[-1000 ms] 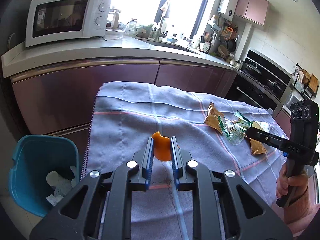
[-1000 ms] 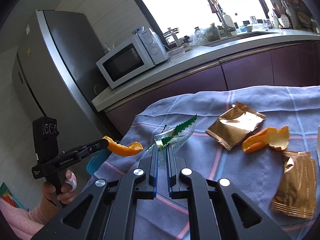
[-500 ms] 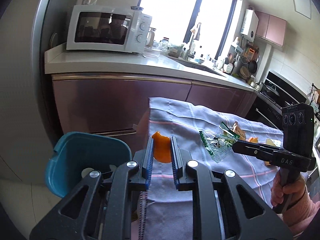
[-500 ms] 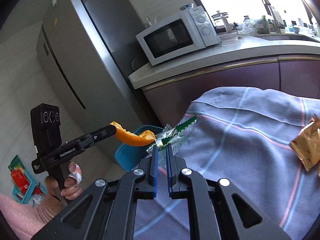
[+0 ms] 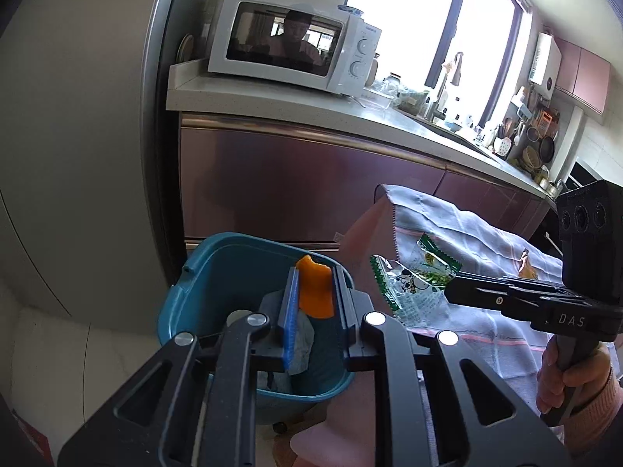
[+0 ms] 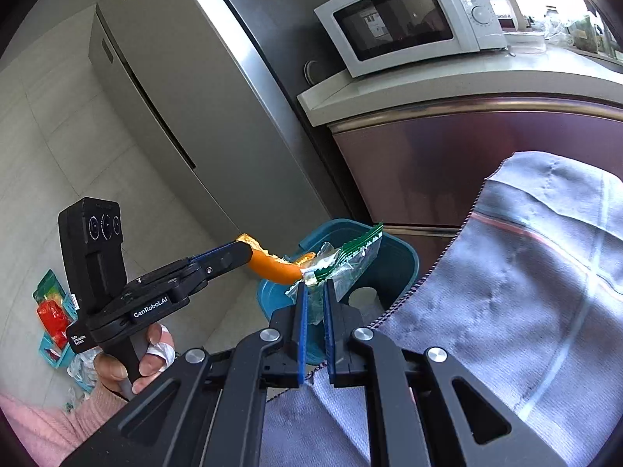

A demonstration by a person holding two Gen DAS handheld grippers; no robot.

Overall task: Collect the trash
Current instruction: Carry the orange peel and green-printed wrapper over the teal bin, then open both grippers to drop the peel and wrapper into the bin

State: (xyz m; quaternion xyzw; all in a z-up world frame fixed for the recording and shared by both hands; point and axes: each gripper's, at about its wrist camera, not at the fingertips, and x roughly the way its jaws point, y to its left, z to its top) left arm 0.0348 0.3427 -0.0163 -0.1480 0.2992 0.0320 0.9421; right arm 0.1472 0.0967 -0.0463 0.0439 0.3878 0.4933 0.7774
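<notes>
My left gripper (image 5: pixel 314 292) is clamped on a strip of orange peel (image 5: pixel 316 292), sitting mid-frame right above the teal trash bin (image 5: pixel 187 299). The bin's rim sits tight against the hanging edge of the grey tablecloth (image 5: pixel 459 218) on its right, with bare floor at lower left. My right gripper (image 6: pixel 314 303) is pinching a green-edged clear wrapper (image 6: pixel 346 258) over the bin (image 6: pixel 401 268) too. Inside: looks like crumpled paper and something round and white, hard to say.
</notes>
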